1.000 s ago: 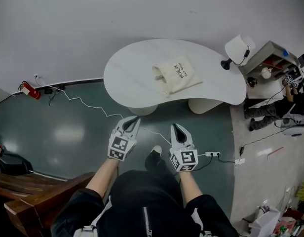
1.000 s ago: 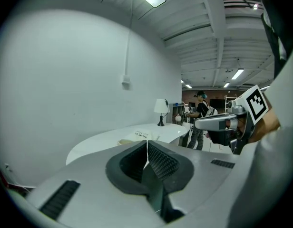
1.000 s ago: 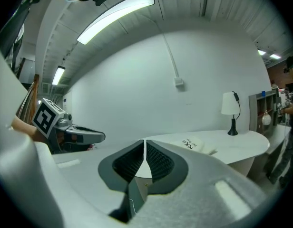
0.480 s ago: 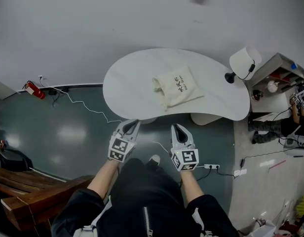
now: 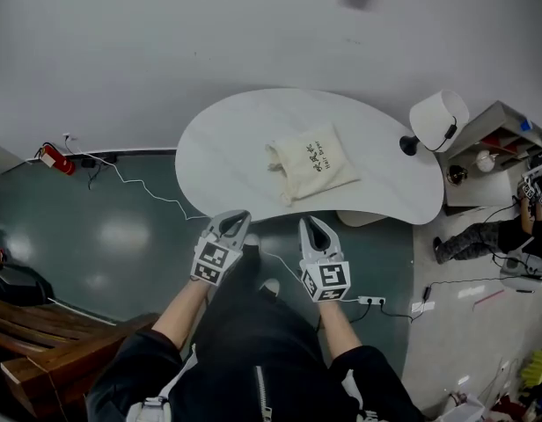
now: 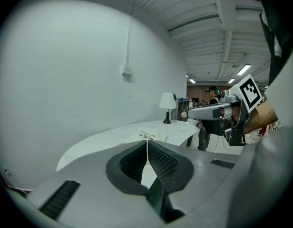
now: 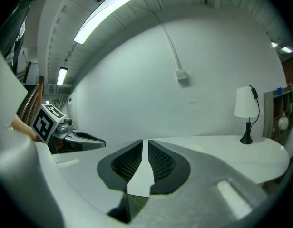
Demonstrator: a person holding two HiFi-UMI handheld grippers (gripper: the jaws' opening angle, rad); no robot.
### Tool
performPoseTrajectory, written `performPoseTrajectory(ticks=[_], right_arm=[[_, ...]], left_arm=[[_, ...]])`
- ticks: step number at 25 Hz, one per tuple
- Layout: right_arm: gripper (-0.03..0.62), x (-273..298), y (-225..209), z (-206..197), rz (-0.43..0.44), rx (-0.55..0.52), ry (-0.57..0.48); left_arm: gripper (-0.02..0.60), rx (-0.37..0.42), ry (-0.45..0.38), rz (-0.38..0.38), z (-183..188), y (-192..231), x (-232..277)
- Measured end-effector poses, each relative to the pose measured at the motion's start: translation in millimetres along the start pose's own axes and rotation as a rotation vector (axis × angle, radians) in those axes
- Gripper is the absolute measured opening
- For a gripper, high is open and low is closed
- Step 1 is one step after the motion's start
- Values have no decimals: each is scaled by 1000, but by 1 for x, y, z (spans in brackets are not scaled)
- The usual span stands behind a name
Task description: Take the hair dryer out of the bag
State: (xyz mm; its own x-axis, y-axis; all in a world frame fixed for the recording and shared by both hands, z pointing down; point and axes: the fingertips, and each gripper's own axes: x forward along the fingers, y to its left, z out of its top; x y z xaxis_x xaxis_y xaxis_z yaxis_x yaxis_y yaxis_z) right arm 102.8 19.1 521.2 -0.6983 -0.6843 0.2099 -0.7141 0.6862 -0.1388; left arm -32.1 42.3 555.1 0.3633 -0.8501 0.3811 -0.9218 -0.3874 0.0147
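One white table [image 5: 229, 141], bag [image 5: 312, 162] (mid-top), lamp [image 5: 438, 115] rt, green floor [image 5: 69, 209]

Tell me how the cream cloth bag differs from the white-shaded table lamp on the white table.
The cream cloth bag lies flat near the middle of the white table; the white-shaded lamp stands upright at its right end. The bag is creased fabric with dark print; the lamp has a smooth shade on a thin dark stem. Both rest on the same table.
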Motion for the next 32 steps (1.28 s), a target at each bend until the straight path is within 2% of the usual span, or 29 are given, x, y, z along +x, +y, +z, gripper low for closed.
performPoseTrajectory(ticks=[12, 27, 32], right_arm=[[38, 68, -48, 18, -73, 1, 36], [112, 148, -57, 9, -134, -20, 105], [147, 161, -54, -3, -144, -19, 140]], left_arm=[[14, 12, 10, -76, 25, 48, 75], [14, 16, 24, -176, 24, 115, 128], [14, 20, 30, -203, 24, 126, 136]])
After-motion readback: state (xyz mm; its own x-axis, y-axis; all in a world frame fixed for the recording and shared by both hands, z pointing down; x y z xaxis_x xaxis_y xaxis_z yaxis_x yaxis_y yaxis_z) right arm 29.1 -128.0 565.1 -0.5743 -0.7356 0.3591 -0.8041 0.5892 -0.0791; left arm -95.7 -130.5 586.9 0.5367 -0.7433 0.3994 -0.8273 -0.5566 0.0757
